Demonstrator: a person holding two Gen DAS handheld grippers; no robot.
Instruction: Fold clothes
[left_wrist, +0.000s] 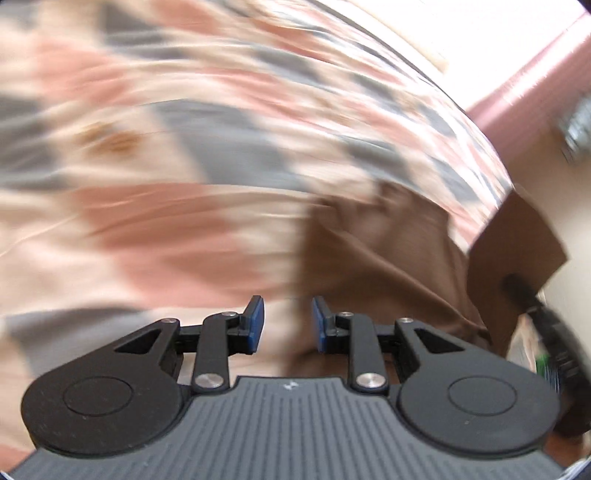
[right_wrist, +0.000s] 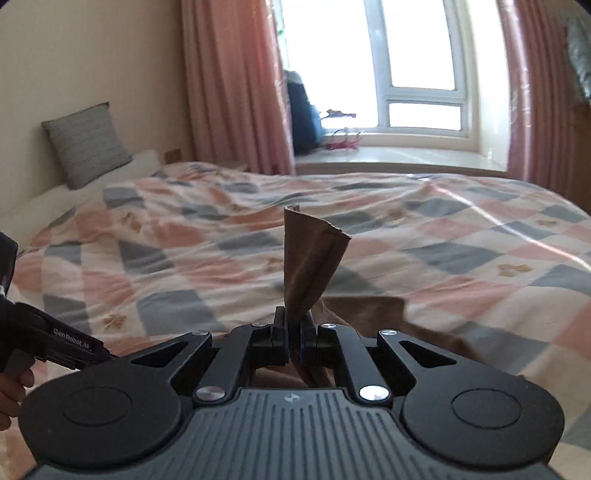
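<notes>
Pinching a corner of the brown garment (right_wrist: 310, 258), the right gripper (right_wrist: 293, 339) has its jaws closed hard on the cloth, so that a hemmed flap stands up above the fingers while the rest trails down and back onto the bed (right_wrist: 461, 229). That grip reads as a way to carry one edge over for a fold, lifting the corner clear so the fabric can swing rather than drag. In the left wrist view the left gripper (left_wrist: 287, 325) has its blue pads (left_wrist: 256, 322) parted with a clear gap and nothing between them; it hovers just above the bed near the garment's left edge (left_wrist: 388, 258), probably placed to take a second corner or to pin the cloth flat. That view is heavily blurred, so finer creases cannot be read. The same view shows the raised brown corner at the right with the other gripper's dark body below it. Beyond the garment, the bed's checked quilt of pink, grey and cream spreads wide and gives a soft, roomy surface for laying the fold. Farther off, a grey pillow (right_wrist: 86, 146) leans against the wall at the left, and pink curtains (right_wrist: 236, 81) frame a bright window (right_wrist: 413, 62) at the back.
</notes>
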